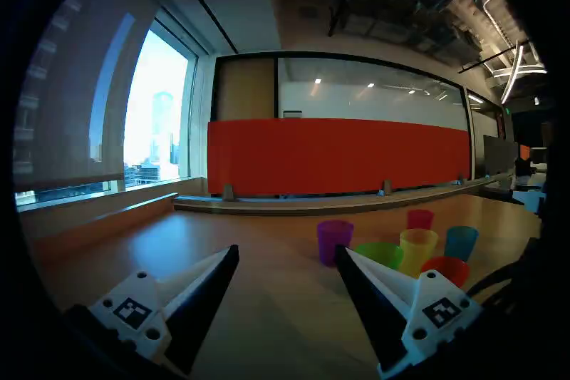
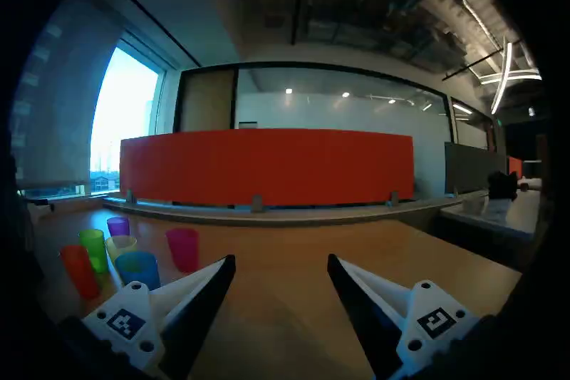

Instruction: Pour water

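Left gripper and right gripper, jaws spread wide, hover over a wooden table near clustered coloured cups.

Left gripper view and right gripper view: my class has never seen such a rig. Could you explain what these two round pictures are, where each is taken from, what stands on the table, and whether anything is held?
There is no robot here. A person carries a two-finger gripper in each hand, and a fisheye camera rides on each one, looking forward along its fingers. In the left gripper view, the left gripper appears as two dark wedges on white bases, standing apart with nothing between them. In the right gripper view, the right gripper looks the same: open and empty. On the wooden table stands a cluster of translucent plastic cups: a purple cup, a green cup, a yellow cup, a pink cup, a blue cup and a red cup. Behind them runs an orange partition panel.
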